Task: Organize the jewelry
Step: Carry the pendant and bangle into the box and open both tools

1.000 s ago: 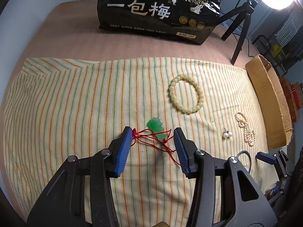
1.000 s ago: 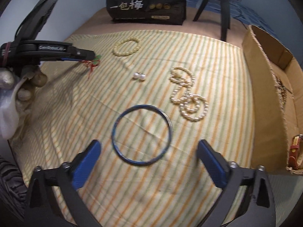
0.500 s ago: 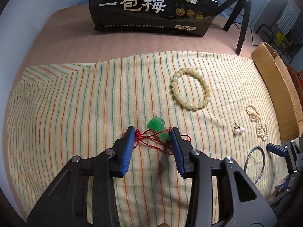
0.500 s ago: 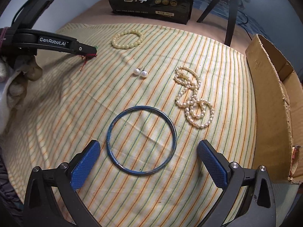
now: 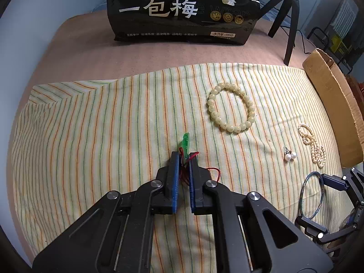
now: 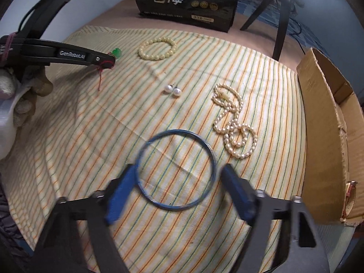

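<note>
My left gripper has closed its jaws on the green pendant, which now stands on edge at frame centre. My right gripper narrowed around the blue bangle, its left finger now touching the ring.

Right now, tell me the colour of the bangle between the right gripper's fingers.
Blue. The bangle is a thin blue ring, clearest in the right wrist view, between the open right gripper fingers.
</note>
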`<state>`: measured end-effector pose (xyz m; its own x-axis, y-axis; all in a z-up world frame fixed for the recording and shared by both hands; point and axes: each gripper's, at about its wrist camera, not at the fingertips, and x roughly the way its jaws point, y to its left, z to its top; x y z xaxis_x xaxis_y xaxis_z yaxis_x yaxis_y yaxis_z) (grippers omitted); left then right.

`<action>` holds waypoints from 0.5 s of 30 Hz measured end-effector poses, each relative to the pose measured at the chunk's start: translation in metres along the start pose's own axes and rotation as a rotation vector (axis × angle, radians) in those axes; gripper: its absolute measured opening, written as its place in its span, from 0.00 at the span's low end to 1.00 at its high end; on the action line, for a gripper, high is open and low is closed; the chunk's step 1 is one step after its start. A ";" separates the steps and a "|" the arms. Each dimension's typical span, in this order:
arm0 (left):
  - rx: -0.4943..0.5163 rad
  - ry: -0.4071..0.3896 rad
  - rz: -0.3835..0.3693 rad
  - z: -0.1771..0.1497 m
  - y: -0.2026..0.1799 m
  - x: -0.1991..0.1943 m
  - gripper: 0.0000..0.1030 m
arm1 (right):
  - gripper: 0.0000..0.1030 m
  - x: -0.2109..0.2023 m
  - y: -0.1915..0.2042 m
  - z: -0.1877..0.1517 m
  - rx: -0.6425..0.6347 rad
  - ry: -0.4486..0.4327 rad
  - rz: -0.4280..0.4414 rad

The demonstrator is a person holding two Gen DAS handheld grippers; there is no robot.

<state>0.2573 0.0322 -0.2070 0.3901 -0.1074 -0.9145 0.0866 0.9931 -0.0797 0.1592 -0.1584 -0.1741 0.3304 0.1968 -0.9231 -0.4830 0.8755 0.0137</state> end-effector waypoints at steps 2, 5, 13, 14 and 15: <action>0.000 -0.003 0.001 -0.002 0.002 -0.003 0.05 | 0.69 0.001 -0.001 0.001 -0.001 -0.002 0.003; -0.004 -0.008 0.001 -0.004 0.005 -0.007 0.04 | 0.69 0.000 -0.003 0.002 0.003 -0.006 0.009; -0.038 -0.064 -0.024 -0.007 0.015 -0.036 0.04 | 0.69 -0.021 -0.005 -0.004 0.005 -0.046 0.004; -0.039 -0.071 -0.028 -0.007 0.015 -0.039 0.04 | 0.69 -0.024 -0.005 -0.004 0.005 -0.053 0.002; -0.040 -0.081 -0.030 -0.006 0.014 -0.044 0.04 | 0.69 -0.028 -0.006 -0.004 0.006 -0.062 0.001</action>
<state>0.2355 0.0515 -0.1702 0.4607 -0.1388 -0.8766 0.0636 0.9903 -0.1234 0.1499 -0.1708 -0.1498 0.3792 0.2246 -0.8977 -0.4783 0.8780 0.0176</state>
